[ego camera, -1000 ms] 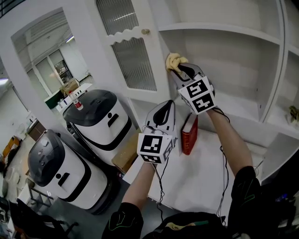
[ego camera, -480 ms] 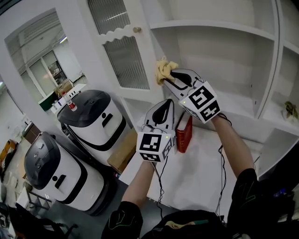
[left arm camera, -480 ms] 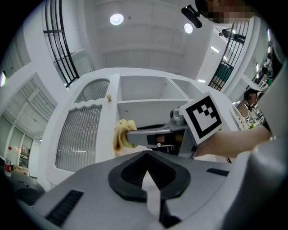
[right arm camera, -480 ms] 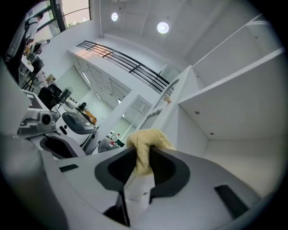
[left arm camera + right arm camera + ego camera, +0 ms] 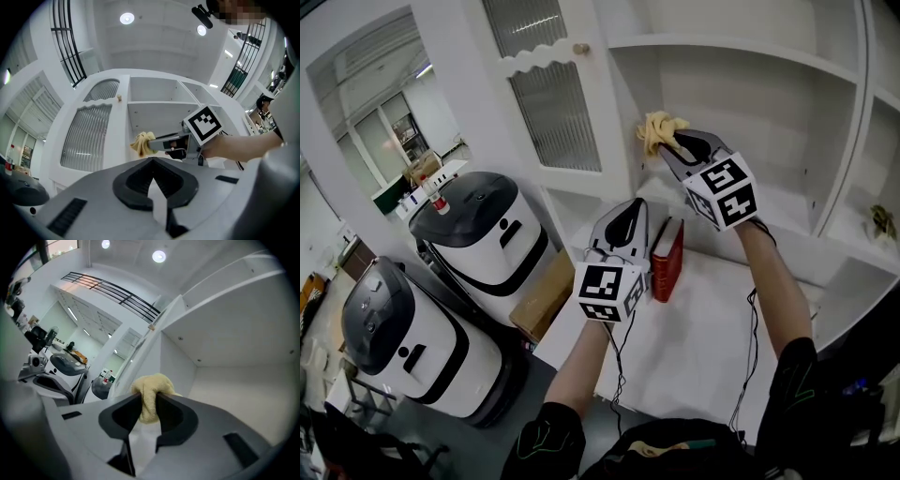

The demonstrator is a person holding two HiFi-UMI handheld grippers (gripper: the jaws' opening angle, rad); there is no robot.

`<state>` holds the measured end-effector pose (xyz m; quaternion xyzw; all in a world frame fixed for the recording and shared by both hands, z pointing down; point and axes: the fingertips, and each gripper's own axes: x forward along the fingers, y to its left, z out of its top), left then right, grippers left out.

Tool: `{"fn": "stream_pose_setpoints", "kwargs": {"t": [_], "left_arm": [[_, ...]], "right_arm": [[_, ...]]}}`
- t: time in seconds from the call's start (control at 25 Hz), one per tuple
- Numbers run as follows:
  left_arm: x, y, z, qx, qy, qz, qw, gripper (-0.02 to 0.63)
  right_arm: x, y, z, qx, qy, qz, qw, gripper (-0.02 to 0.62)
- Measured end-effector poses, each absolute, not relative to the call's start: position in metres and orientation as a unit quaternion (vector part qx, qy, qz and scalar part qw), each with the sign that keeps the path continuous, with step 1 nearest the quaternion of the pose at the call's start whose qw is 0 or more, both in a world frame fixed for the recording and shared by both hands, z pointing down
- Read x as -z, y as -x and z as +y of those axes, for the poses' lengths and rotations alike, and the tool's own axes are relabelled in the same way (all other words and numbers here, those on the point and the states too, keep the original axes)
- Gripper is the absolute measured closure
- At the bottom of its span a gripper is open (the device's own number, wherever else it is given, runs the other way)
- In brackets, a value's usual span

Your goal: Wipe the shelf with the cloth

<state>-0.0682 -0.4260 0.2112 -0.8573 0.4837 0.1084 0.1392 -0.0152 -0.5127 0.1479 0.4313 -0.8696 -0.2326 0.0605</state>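
The one cloth (image 5: pixel 658 129) (yellow, bunched) sits upper centre of the head view, pinched between the fingers of the right gripper (image 5: pixel 678 143) and sticking out past their tips toward the upper left. It is just beside the left inner wall of the shelf (image 5: pixel 769 202); whether it touches is unclear. The left gripper (image 5: pixel 629 206) hangs lower at centre, well apart, with its fingers together on nothing, so the right is the nearer one. One red book (image 5: pixel 666 258) stands below, and two white robots (image 5: pixel 478 234) are at left.
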Motion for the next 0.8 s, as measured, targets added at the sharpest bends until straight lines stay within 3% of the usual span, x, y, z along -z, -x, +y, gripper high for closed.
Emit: {"fn": "stream_pose_setpoints", "kwargs": {"t": [0.56, 0.8], "left_arm": [[-0.226, 0.088, -0.425, -0.114, 0.851, 0.497, 0.125, 0.607], [-0.233, 0.093, -0.426, -0.114, 0.853, 0.497, 0.116, 0.606]], "right_arm": [[-0.204, 0.03, -0.577, 0.227, -0.439, -0.824, 0.276, 0.497], [-0.224, 0.043, -0.568, 0.208, -0.398, -0.833, 0.323, 0.497]]}}
